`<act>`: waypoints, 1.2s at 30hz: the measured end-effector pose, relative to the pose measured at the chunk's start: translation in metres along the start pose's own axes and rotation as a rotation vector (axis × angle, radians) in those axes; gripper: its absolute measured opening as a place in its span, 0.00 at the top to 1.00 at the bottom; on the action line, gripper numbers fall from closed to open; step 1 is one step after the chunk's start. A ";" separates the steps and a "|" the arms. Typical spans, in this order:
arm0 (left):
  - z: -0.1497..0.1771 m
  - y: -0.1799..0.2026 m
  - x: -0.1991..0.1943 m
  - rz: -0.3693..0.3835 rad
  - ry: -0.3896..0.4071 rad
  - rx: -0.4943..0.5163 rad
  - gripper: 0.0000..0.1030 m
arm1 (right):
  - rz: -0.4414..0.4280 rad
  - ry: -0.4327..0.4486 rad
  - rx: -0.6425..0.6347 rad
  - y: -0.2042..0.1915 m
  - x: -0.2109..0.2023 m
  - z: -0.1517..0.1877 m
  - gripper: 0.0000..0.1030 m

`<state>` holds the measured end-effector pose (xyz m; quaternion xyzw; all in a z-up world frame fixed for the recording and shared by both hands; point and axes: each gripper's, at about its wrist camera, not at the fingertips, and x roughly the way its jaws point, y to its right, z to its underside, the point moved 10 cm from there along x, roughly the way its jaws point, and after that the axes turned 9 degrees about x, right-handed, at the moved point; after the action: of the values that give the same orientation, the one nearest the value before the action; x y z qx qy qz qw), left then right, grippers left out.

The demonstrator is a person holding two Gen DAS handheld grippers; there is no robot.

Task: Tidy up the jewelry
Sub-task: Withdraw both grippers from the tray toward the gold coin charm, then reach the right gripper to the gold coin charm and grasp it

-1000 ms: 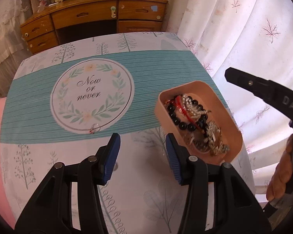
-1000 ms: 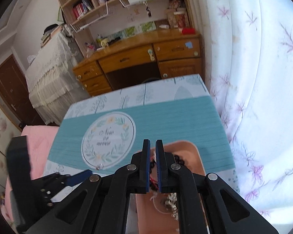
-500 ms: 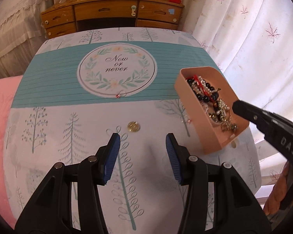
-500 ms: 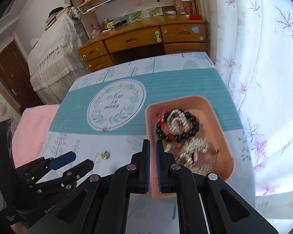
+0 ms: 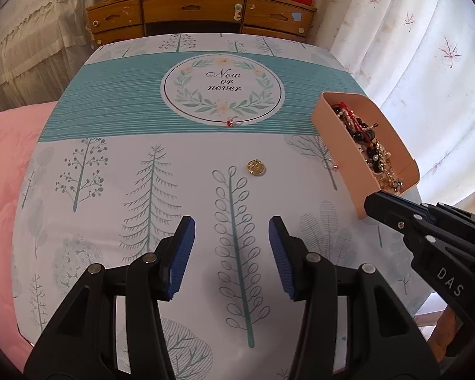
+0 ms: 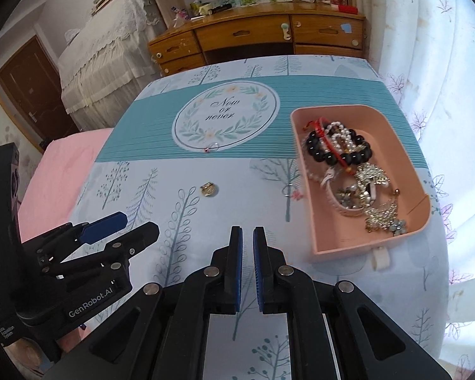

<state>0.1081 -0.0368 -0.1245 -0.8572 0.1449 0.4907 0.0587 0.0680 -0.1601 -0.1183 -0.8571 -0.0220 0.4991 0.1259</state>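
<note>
both wrist views look down the table (image 5: 117,209) – sharing the pink tray (image 6: 405,171).

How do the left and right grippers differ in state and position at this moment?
The left gripper has its jaws wide apart, while the right gripper shows only a narrow slit between its pads. The left gripper hangs over bare tablecloth short of the gold pendant; the right gripper sits nearer the pink tray of jewelry. Both have blue ribbed pads and hold nothing.
</note>
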 end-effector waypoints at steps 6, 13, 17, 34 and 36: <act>0.002 -0.009 0.004 -0.005 0.003 -0.014 0.56 | 0.008 -0.021 -0.024 -0.012 0.013 0.002 0.93; 0.002 -0.016 0.012 -0.010 0.001 -0.018 0.56 | 0.023 -0.042 -0.021 -0.011 0.028 0.004 0.93; 0.002 -0.021 0.019 -0.012 -0.003 -0.025 0.56 | 0.030 -0.060 -0.014 -0.010 0.039 0.005 0.93; -0.009 -0.060 0.050 -0.026 -0.018 -0.097 0.56 | 0.065 -0.049 0.022 0.000 0.078 -0.009 0.67; -0.009 -0.063 0.053 -0.026 -0.019 -0.109 0.56 | 0.057 -0.046 0.013 -0.003 0.084 -0.012 0.67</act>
<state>0.1601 0.0107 -0.1678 -0.8562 0.1060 0.5052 0.0199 0.1208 -0.1458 -0.1829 -0.8449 0.0030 0.5221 0.1166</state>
